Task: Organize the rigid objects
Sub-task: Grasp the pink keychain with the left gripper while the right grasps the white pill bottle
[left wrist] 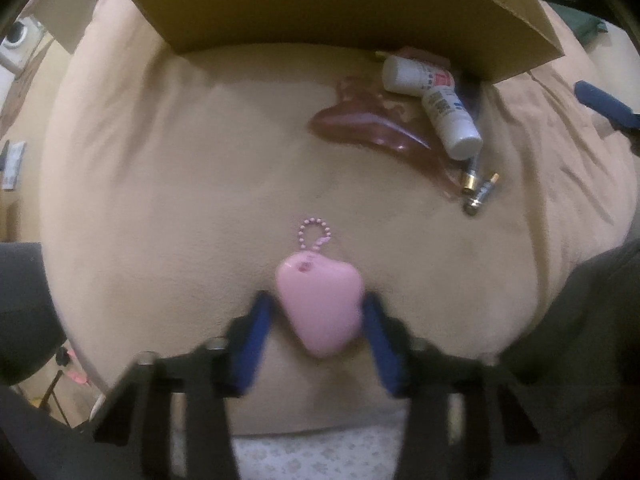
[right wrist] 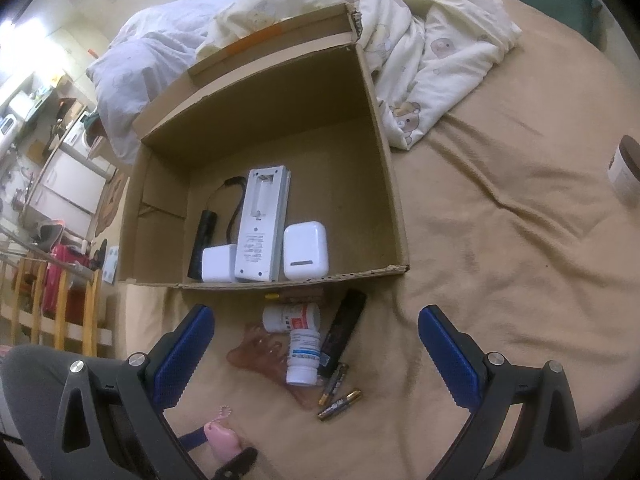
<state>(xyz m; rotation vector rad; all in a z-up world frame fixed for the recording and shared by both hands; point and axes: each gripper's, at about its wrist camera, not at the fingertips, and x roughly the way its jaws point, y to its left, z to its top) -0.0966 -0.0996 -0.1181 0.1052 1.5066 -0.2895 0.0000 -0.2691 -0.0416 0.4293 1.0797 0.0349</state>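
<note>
My left gripper (left wrist: 318, 306) is shut on a pink heart-shaped keychain (left wrist: 320, 304) with a bead chain, low over the tan bedspread; it also shows in the right wrist view (right wrist: 222, 442). My right gripper (right wrist: 316, 356) is open and empty, held above a pile: two white bottles (right wrist: 304, 354), two batteries (right wrist: 338, 394), a black bar (right wrist: 344, 332) and a brown translucent scraper (right wrist: 260, 354). The same pile lies far right in the left wrist view (left wrist: 432, 104). The open cardboard box (right wrist: 396, 216) behind holds a white remote, two white cases and a black flashlight.
A crumpled bear-print quilt (right wrist: 420, 40) lies behind the box. A brown-lidded jar (right wrist: 626, 170) stands at the far right on the bedspread. A wooden rail (right wrist: 60, 308) and room furniture are off the bed's left side.
</note>
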